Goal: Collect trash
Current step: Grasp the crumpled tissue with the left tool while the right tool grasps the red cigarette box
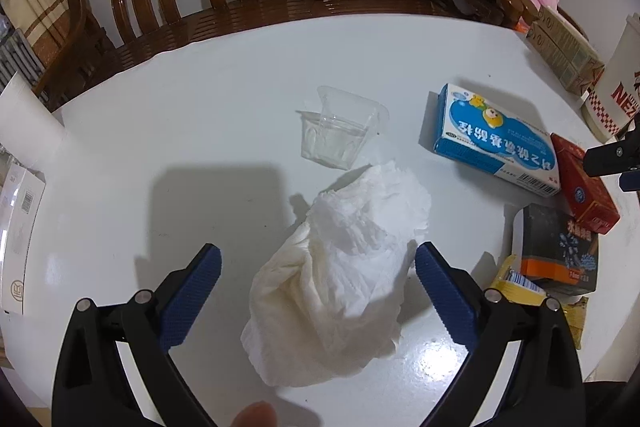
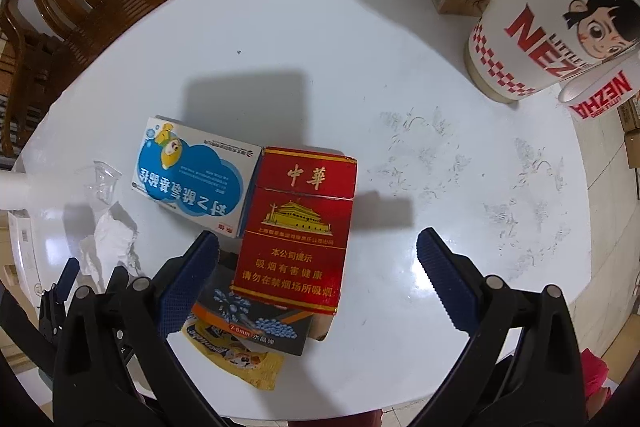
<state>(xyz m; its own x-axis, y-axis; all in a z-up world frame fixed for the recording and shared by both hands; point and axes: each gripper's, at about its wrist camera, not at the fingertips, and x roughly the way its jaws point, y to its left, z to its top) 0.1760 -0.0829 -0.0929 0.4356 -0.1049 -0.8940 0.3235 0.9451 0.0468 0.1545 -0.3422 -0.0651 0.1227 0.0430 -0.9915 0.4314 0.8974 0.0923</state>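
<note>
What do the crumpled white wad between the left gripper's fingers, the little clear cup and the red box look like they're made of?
Crumpled white wad: soft tissue paper, matte, judging by its fine creases. Little clear cup: thin transparent plastic, glossy, the table showing through it. Red box: printed cardboard with a slight sheen, gold lettering and sharp folded edges, probably a cigarette pack.
</note>
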